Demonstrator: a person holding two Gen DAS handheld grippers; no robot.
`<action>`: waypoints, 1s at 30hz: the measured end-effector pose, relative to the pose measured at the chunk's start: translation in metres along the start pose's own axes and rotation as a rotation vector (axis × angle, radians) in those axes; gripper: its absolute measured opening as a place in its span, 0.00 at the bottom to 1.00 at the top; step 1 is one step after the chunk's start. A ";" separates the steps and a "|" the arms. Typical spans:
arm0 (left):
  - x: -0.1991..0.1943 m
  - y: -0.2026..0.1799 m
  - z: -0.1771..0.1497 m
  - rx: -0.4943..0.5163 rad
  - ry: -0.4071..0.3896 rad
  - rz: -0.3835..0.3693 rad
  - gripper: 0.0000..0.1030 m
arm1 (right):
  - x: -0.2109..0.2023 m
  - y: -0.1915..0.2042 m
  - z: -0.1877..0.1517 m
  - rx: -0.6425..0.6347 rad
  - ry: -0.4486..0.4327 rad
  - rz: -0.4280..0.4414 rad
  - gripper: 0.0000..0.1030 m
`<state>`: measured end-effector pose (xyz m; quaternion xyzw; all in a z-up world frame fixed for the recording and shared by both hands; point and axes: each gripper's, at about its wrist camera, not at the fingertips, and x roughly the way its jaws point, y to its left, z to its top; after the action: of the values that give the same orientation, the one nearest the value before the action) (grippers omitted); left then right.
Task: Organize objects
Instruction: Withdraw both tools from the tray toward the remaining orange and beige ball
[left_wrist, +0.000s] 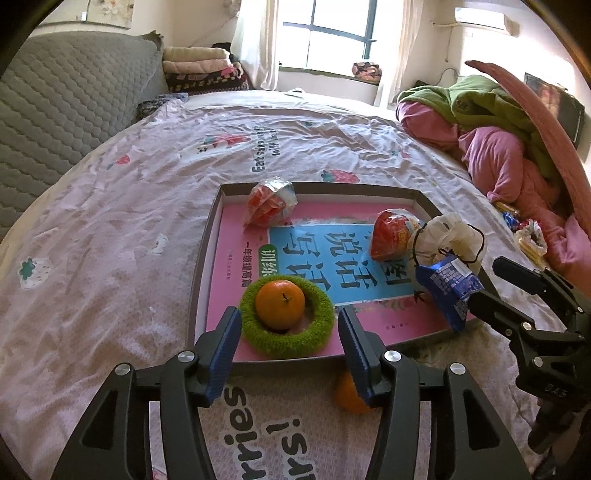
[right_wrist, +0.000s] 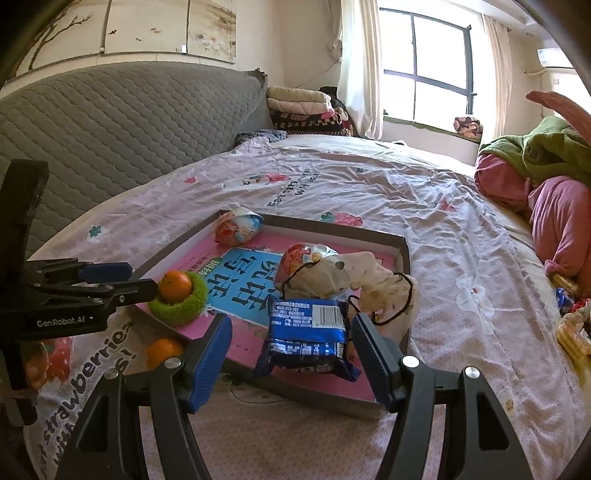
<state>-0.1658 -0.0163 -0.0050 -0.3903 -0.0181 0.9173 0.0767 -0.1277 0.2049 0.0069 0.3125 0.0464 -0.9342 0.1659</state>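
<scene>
A shallow brown tray (left_wrist: 205, 258) lies on the bed with a pink and blue book inside it. At its near left corner an orange (left_wrist: 280, 303) sits in a fuzzy green ring (left_wrist: 317, 334). My left gripper (left_wrist: 289, 320) is open, its blue pads just outside the ring on either side. The same gripper (right_wrist: 142, 282) shows in the right wrist view, its tips beside the ring. My right gripper (right_wrist: 291, 341) is shut on a blue snack packet (right_wrist: 306, 332), held tilted over the tray's near right corner. Two red snack bags (left_wrist: 271, 201) (left_wrist: 393, 236) and a cloth drawstring pouch (left_wrist: 450, 236) also lie in the tray.
A second orange (right_wrist: 164, 352) rests on the sheet just outside the tray's near rim. More snack packets (left_wrist: 532, 240) lie at the right by a heap of pink and green bedding (left_wrist: 491, 147). A grey quilted headboard (left_wrist: 66, 110) rises on the left.
</scene>
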 end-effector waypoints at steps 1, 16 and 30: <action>-0.001 0.000 0.000 0.000 -0.003 0.001 0.55 | -0.001 0.000 0.000 0.001 -0.002 0.000 0.65; -0.008 -0.003 -0.001 0.002 -0.003 -0.006 0.60 | -0.011 0.000 0.000 0.010 -0.013 0.000 0.65; -0.023 -0.008 -0.019 0.039 0.024 0.011 0.60 | -0.022 0.049 -0.015 -0.061 0.025 0.095 0.65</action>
<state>-0.1357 -0.0122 -0.0014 -0.3998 0.0029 0.9131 0.0796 -0.0859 0.1679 0.0093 0.3206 0.0621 -0.9195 0.2190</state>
